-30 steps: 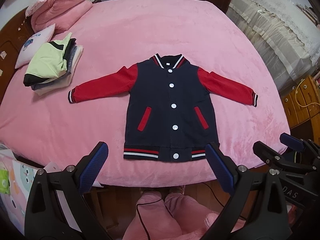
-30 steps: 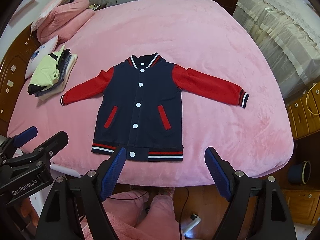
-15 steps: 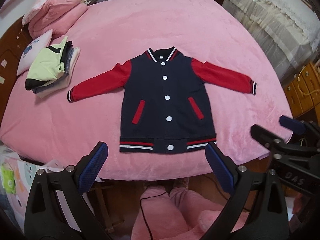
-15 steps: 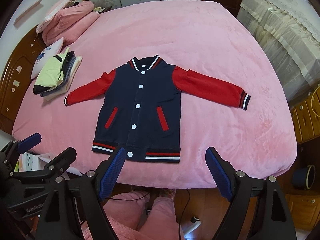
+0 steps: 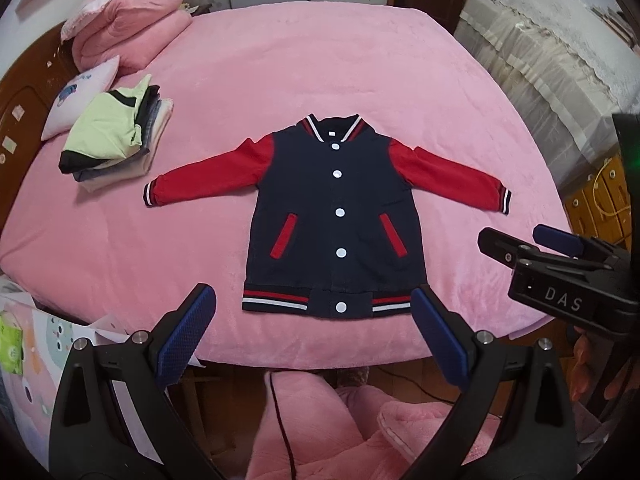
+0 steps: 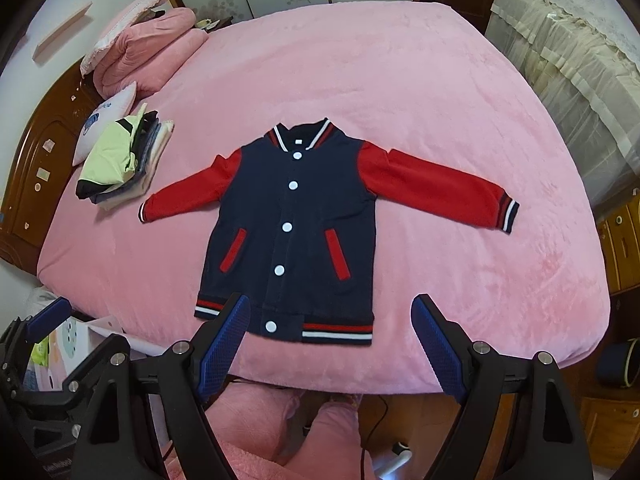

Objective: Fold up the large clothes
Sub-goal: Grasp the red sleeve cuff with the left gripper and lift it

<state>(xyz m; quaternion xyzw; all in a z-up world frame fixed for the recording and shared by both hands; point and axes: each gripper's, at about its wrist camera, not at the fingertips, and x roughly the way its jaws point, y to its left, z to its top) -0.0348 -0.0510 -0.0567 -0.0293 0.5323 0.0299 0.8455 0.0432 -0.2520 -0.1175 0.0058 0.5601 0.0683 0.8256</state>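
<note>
A navy baseball jacket (image 5: 336, 216) (image 6: 292, 236) with red sleeves and white snap buttons lies flat, face up, on the pink bed (image 5: 320, 72) (image 6: 360, 80). Both sleeves are spread out to the sides and its striped hem is toward me. My left gripper (image 5: 314, 330) hangs open above the bed's near edge, just short of the hem, nothing between its blue pads. My right gripper (image 6: 330, 338) is also open and empty, its left finger (image 6: 224, 336) overlapping the hem in the picture. Each gripper shows at the side of the other's view.
A stack of folded clothes (image 5: 116, 140) (image 6: 124, 160) sits at the left of the bed beside a small pillow (image 5: 80, 96) and a folded pink quilt (image 5: 128, 36). A covered sofa (image 5: 552, 52) stands on the right, wooden drawers (image 6: 620, 240) beside it. A person's legs in pink trousers (image 5: 320, 432) are below.
Both grippers have drawn back a little from the bed and shifted sideways, so the jacket sits slightly farther up in each view. The jacket itself has not moved.
</note>
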